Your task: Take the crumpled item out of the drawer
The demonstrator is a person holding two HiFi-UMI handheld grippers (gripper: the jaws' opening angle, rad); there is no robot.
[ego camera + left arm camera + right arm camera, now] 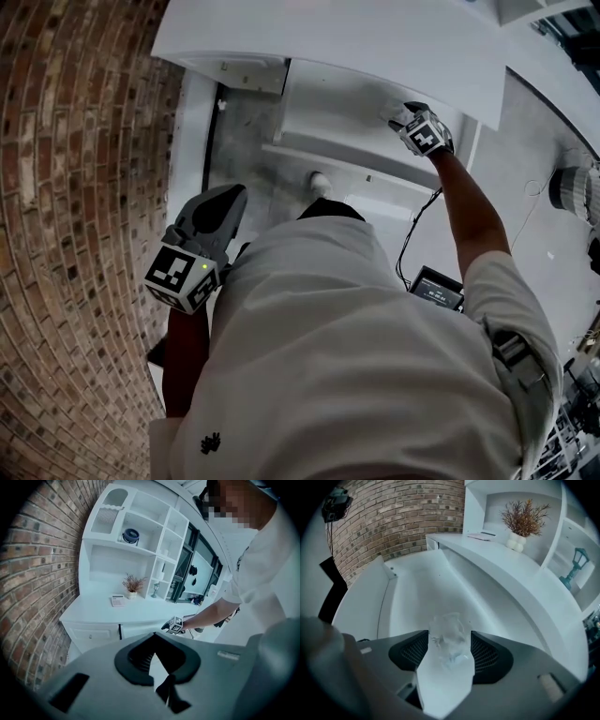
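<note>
A crumpled clear plastic item [446, 625] lies on the white floor of the open drawer [408, 597]. My right gripper [449, 644] reaches down into the drawer and is open, with the item between its pads and a pad close on each side. In the head view the right gripper [401, 114] is at the drawer's [328, 103] right end, under the counter edge, and the item is hidden there. My left gripper [228, 199] hangs low at my left side, shut and empty; its own view shows its jaws [161, 670] nearly meeting.
A brick wall [75, 187] runs along the left. The white counter [309, 37] overhangs the drawer. On it stand a dried plant in a vase [519, 522] and a calculator [117, 600]. A cable and a small device [436, 286] lie on the floor at the right.
</note>
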